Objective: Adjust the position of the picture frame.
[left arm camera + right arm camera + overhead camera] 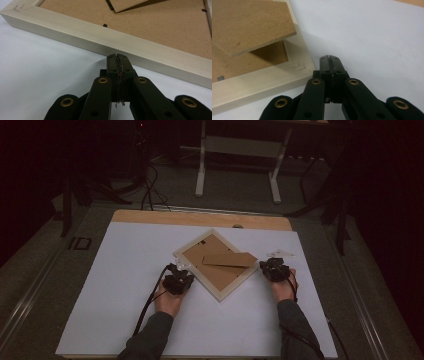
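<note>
Both hand-held grippers have their jaws pressed together with nothing between them. Left hand-held gripper (178, 270) sits at the frame's (218, 293) near-left side; in its own view (117, 55) the closed tips stand just at the pale side wall of the frame (75, 37), whether touching or a hair apart I cannot tell. Right hand-held gripper (269, 265) rests on the white sheet (125, 285) just beside the frame's right corner; in its own view (329, 58) the tips lie on the sheet close to that corner (294, 75), apart from it.

Lying face down on the sheet, turned diamond-wise near the middle of the desk (150, 216), the frame has a pale, cream-coloured wooden border with a flat top and square side walls. Its back is a brown fibreboard panel (162, 32), speckled and matt. A brown stand flap (230, 259) of the same board lies across the back, raised at its free end and reaching toward the right gripper; in the right gripper view it (249, 25) juts out above the border and casts a shadow. Small dark clips (105, 25) sit at the panel's edge.

Faint pencil marks show on two corners (19, 8), (299, 66); they are strokes I cannot read as letters.
</note>
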Demonstrator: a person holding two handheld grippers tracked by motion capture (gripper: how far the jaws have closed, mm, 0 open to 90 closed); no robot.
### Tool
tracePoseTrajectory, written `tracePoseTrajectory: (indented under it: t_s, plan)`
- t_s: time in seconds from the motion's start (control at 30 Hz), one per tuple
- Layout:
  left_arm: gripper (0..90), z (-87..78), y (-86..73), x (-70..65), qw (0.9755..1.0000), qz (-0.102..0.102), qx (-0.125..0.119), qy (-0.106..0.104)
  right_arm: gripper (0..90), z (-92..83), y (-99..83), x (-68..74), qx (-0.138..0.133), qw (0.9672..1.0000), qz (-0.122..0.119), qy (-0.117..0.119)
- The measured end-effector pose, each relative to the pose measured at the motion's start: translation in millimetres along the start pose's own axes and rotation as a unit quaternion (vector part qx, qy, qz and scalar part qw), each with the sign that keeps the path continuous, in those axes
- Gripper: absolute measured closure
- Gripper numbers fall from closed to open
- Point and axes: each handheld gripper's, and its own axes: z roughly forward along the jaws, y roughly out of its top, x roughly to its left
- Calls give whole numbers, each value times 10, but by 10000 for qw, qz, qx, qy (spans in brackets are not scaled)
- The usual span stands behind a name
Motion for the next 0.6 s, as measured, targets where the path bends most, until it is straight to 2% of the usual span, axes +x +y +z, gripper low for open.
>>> tracePoseTrajectory:
  t_s: [0.17,0.3,0.53,0.6]
  plan:
    - [900,6,4,-8,10000,-5,-2,12,897,47,78,24,36,10000,-7,10]
    - [900,15,15,-11,9999,-97,18,-44,897,80,128,49,201,9997,-159,-57]
    - [900,18,15,-13,9999,-90,16,-45,898,137,111,33,379,9993,-66,21]
    - [900,21,18,-14,10000,-75,17,-50,898,130,90,36,344,9993,-45,106]
